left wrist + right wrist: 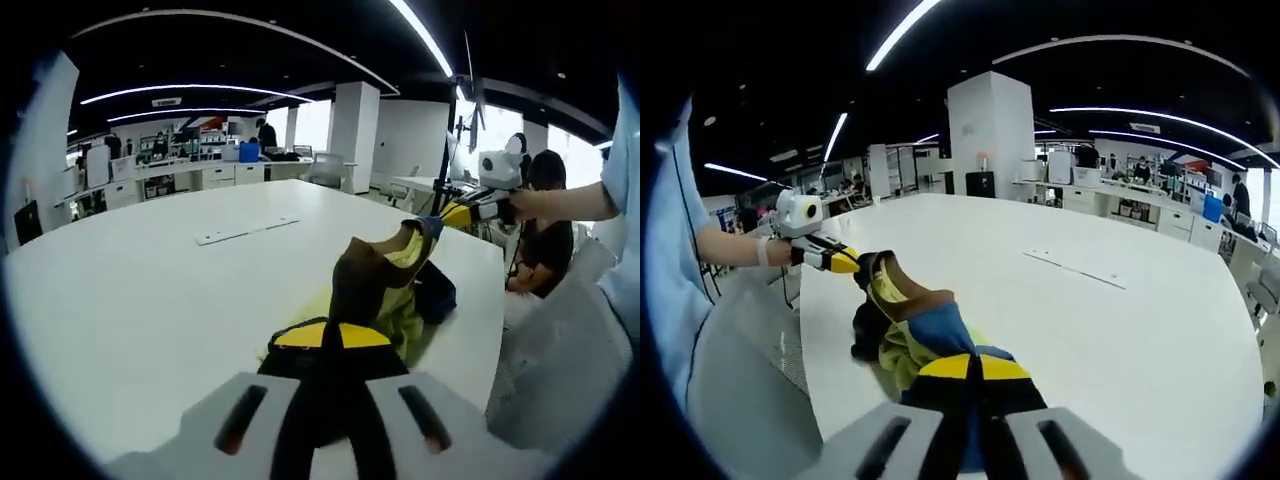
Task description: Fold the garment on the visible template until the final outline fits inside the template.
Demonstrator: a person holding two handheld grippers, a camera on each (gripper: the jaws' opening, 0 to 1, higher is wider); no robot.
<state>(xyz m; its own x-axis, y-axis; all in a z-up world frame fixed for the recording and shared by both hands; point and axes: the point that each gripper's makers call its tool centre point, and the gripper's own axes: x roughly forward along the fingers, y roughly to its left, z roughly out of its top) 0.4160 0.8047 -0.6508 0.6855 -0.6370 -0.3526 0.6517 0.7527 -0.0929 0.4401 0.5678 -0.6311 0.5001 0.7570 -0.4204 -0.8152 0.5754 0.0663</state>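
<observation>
Left tongs, black with yellow tips, pressed together on a fold of the rumpled multicoloured garment of brown, yellow-green and dark blue cloth, seen rising from the bottom of the left gripper view. Right tongs, same black and yellow make, likewise clamped on the garment in the right gripper view, pinching a blue and dark part of it.

Garment bunched and lifted between the two pairs of tongs, hanging in a ridge just above the wide white worktop, its lower folds resting on the surface near the edge closest to the person. Brown cloth uppermost, yellow-green beneath, dark blue at the side.

Right tongs also visible in the left gripper view beyond the garment, gripping its far end, with a bare forearm behind. Left tongs visible the same way in the right gripper view, at the far end of the garment, held by a hand.

Flat pale strip lying on the worktop well apart from the garment, towards the middle of the surface. White pillar beyond the worktop.
</observation>
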